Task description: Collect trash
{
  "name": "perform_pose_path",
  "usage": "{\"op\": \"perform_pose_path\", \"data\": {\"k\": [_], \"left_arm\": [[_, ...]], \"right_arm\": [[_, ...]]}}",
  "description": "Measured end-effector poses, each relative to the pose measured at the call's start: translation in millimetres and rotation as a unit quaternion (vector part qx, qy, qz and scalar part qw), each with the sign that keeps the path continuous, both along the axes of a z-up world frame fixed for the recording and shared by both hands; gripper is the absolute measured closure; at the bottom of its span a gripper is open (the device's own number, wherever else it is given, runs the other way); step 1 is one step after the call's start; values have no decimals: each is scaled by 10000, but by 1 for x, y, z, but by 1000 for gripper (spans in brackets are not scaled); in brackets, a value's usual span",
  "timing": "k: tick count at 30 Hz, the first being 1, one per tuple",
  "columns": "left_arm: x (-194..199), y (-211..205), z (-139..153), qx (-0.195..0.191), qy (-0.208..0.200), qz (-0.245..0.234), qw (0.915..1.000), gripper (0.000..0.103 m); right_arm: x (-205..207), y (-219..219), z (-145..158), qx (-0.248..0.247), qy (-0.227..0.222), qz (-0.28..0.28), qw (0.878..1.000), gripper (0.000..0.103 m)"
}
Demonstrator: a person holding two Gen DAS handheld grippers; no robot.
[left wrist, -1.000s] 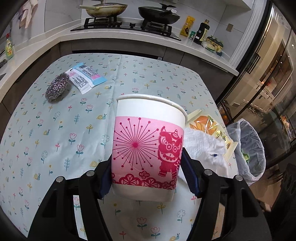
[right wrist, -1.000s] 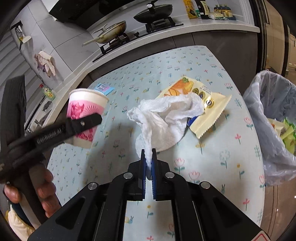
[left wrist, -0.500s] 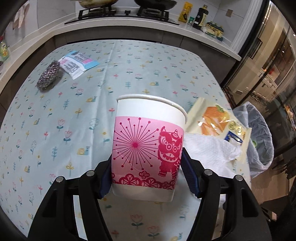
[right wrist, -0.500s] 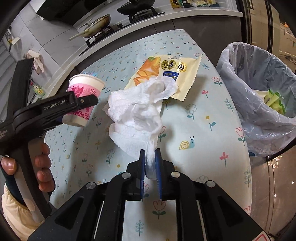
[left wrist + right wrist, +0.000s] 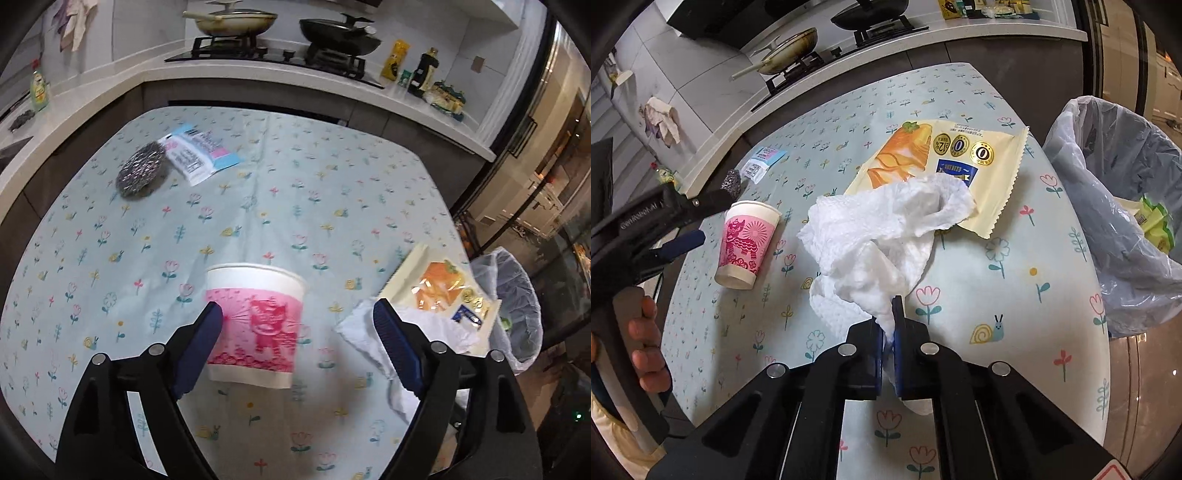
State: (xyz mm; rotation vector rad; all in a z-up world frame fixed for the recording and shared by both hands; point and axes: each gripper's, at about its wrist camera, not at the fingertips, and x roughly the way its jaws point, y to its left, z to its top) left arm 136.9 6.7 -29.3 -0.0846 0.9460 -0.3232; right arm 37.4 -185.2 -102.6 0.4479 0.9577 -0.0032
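The pink and white paper cup (image 5: pixel 255 325) stands upright on the flowered tablecloth (image 5: pixel 258 206), between the wide-open jaws of my left gripper (image 5: pixel 299 332), which does not hold it. The cup also shows in the right wrist view (image 5: pixel 746 243). My right gripper (image 5: pixel 888 325) is shut on a crumpled white paper towel (image 5: pixel 886 229) held above the table. A yellow snack wrapper (image 5: pixel 960 162) lies flat behind the towel. A bin with a clear bag (image 5: pixel 1119 206) stands off the table's right edge.
A steel scouring ball (image 5: pixel 142 170) and a blue and white packet (image 5: pixel 199 151) lie at the table's far left. Behind is a counter with a stove, pans (image 5: pixel 232 22) and bottles (image 5: pixel 424 70). The person's hand (image 5: pixel 646 354) holds the left gripper.
My left gripper has opened and let go of the cup, which now stands on the table. My right gripper has lifted the paper towel nearer the bin side.
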Motion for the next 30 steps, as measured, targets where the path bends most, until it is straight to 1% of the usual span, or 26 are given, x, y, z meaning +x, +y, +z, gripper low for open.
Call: {"op": "perform_pose_path", "data": {"k": [2, 5, 6, 9, 10, 11, 12, 13, 14, 15, 16, 17, 18, 19, 21, 23, 26, 28, 30], "left_arm": [[0, -23, -3, -72, 115, -323, 9994, 21], [1, -57, -23, -22, 407, -694, 9968, 21], [2, -67, -32, 51, 520, -775, 9956, 22], [6, -92, -54, 168, 819, -945, 9920, 30], [8, -98, -61, 214, 926, -963, 9908, 42], [9, -103, -66, 231, 1002, -991, 9898, 45], [9, -105, -67, 298, 915, -962, 9907, 45], [8, -109, -66, 361, 846, -1009, 9906, 52], [8, -112, -65, 389, 834, -1095, 9897, 62], [9, -114, -65, 407, 838, -1146, 9890, 68], [10, -115, -64, 416, 848, -1180, 9885, 82], [10, -115, -64, 387, 878, -1222, 9879, 89], [11, -114, -63, 349, 904, -1222, 9878, 89], [12, -112, -62, 349, 896, -1188, 9882, 93], [11, -106, -59, 353, 849, -1131, 9893, 94], [10, -97, -55, 275, 870, -1013, 9907, 95], [9, -82, -45, 50, 914, -884, 9919, 95], [9, -74, -36, 86, 771, -712, 9944, 94], [11, -66, -28, -20, 750, -630, 9952, 94]], "right_arm": [[-4, -5, 0, 35, 23, -45, 10000, 98], [-7, -10, -4, 40, 89, -92, 9999, 98], [-9, -11, -5, 43, 106, -113, 9999, 98], [-12, -14, -9, 73, 150, -147, 9998, 98], [-13, -15, -10, 81, 169, -145, 9997, 98], [-13, -15, -11, 86, 186, -132, 9997, 98], [-14, -15, -12, 88, 194, -119, 9997, 98], [-14, -14, -12, 90, 203, -100, 9997, 98], [-14, -14, -12, 94, 206, -84, 9997, 98], [-15, -14, -12, 101, 207, -71, 9997, 98], [-15, -13, -13, 107, 209, -49, 9997, 98], [-17, -13, -13, 107, 208, -28, 9997, 98], [-19, -13, -13, 116, 211, -15, 9997, 98], [-20, -12, -12, 135, 207, -1, 9997, 98], [-25, -11, -10, 144, 182, 35, 9997, 99], [-29, -9, -6, 191, 133, 86, 9997, 99], [-35, -3, 3, 178, 48, 179, 9997, 99], [-37, -1, 8, 136, 0, 228, 9996, 100], [-40, 1, 12, 148, -62, 247, 9996, 100]]}}
